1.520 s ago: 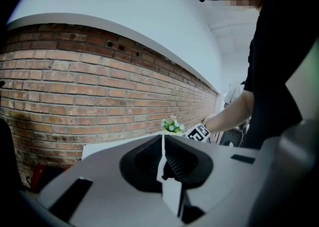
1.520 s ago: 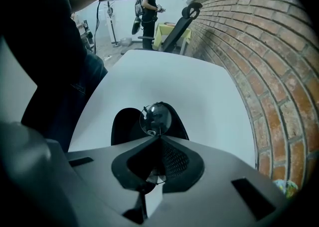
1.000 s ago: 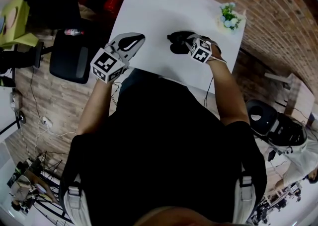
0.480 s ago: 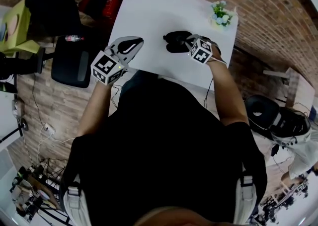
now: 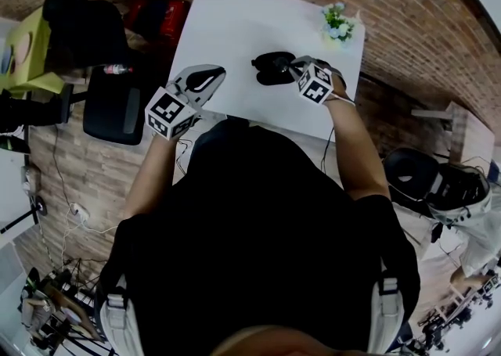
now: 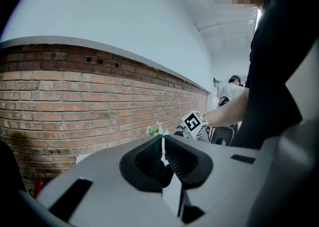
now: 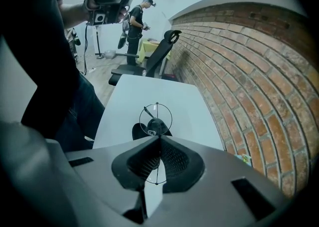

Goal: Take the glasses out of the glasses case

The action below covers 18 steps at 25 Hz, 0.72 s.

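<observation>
The right gripper is clamped on the thin wire-rimmed glasses and holds them just above the open black glasses case, which lies on the white bench near its right side. The left gripper hangs over the bench's near left edge, jaws together and empty. A small flower pot sits at the far right corner.

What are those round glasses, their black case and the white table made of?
The glasses: thin dark wire rim, probably metal; lenses clear, since what lies behind shows through them.
The glasses case: black, dull, rounded shell, perhaps plastic or leatherette; too small to tell.
The table: smooth, plain white top, likely laminate or painted board.
</observation>
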Each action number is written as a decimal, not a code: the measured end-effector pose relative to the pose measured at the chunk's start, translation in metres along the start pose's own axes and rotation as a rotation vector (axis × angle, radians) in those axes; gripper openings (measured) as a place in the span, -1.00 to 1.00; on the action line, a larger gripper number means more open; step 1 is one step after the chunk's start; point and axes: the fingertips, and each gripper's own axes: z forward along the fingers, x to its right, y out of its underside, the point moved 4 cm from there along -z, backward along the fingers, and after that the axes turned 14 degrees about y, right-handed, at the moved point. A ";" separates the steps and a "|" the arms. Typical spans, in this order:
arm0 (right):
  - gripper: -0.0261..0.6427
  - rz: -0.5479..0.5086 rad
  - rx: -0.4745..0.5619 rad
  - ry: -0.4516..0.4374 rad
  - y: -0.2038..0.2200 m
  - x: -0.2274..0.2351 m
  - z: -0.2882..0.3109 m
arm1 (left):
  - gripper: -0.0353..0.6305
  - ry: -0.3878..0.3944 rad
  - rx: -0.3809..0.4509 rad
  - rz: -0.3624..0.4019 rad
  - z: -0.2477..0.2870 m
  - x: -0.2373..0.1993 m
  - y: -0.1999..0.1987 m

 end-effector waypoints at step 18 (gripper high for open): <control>-0.85 0.098 0.026 0.061 0.014 0.004 -0.048 | -0.82 0.036 -0.016 0.018 0.015 0.020 -0.017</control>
